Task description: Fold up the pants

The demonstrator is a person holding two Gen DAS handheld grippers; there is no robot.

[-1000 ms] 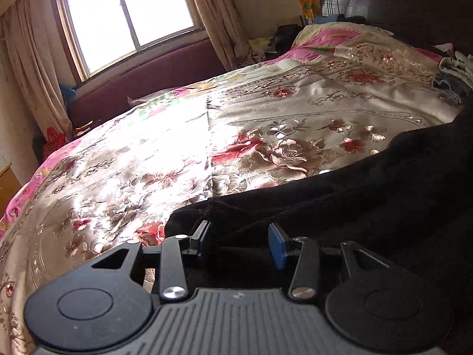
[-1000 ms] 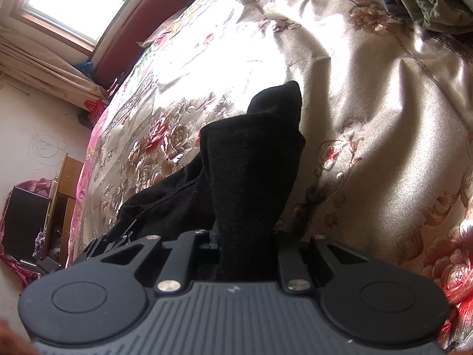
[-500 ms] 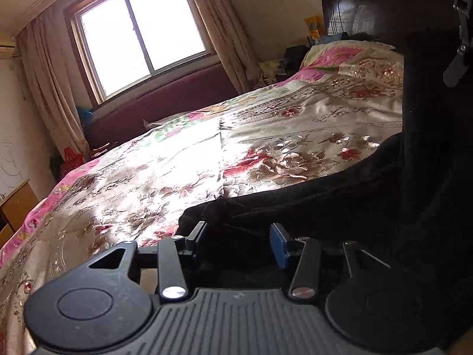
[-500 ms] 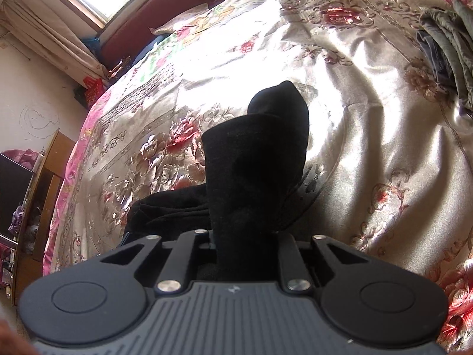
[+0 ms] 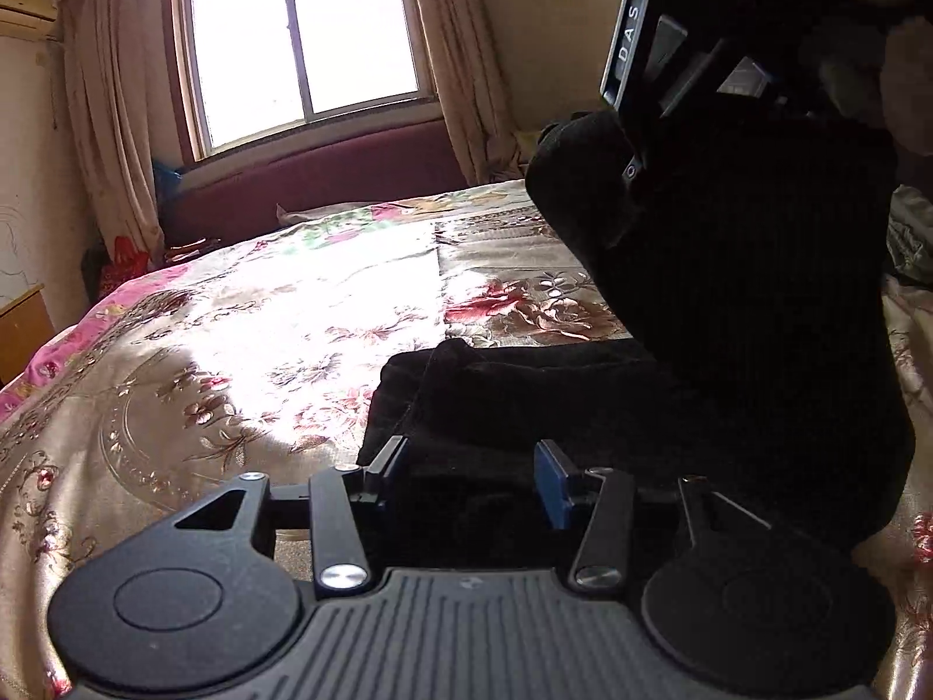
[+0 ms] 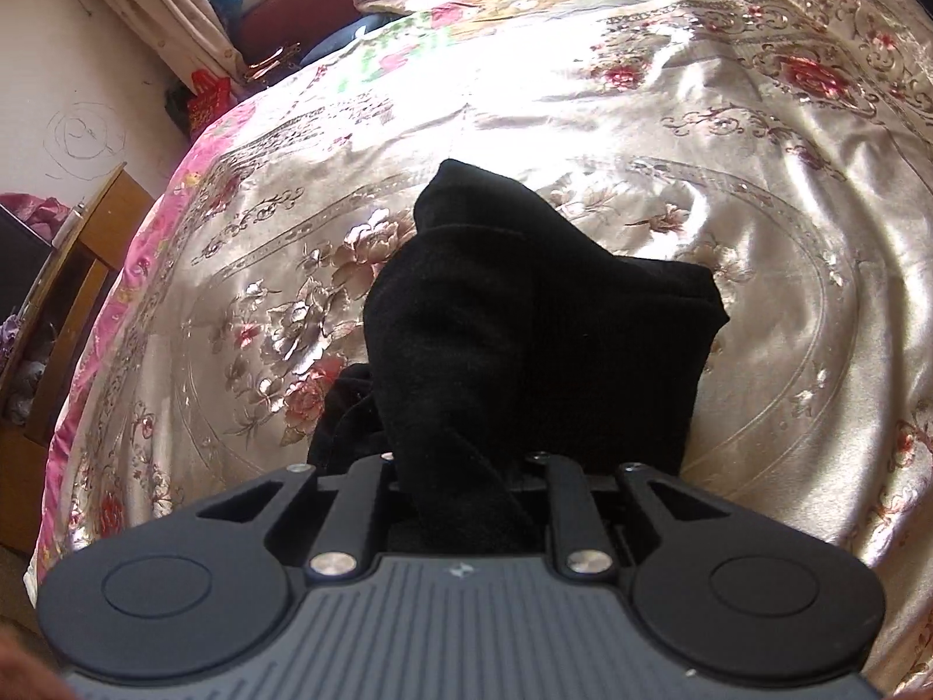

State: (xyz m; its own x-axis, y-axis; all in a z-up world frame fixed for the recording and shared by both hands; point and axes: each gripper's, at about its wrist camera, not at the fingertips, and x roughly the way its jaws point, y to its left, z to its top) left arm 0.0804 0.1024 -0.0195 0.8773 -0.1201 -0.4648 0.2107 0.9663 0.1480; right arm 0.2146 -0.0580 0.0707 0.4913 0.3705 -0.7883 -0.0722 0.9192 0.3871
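Observation:
The black pants (image 5: 583,402) lie on the floral satin bedspread (image 5: 262,350). My left gripper (image 5: 469,475) is open, low over the near edge of the pants, fingers apart on either side of the cloth. My right gripper (image 6: 466,484) is shut on one end of the black pants (image 6: 525,321) and holds it up above the bed; the cloth hangs forward and hides its fingertips. In the left wrist view the right gripper (image 5: 647,58) shows at the upper right with the lifted cloth (image 5: 729,233) draped below it.
A window (image 5: 303,46) with curtains and a dark red sofa back (image 5: 315,181) lie beyond the bed. A wooden cabinet (image 6: 81,268) stands at the bed's left side. More clothes (image 5: 909,233) lie at the right edge.
My right gripper has lifted its end of the pants higher and carried it over toward the left gripper. The left gripper has stayed open over the pants' near edge.

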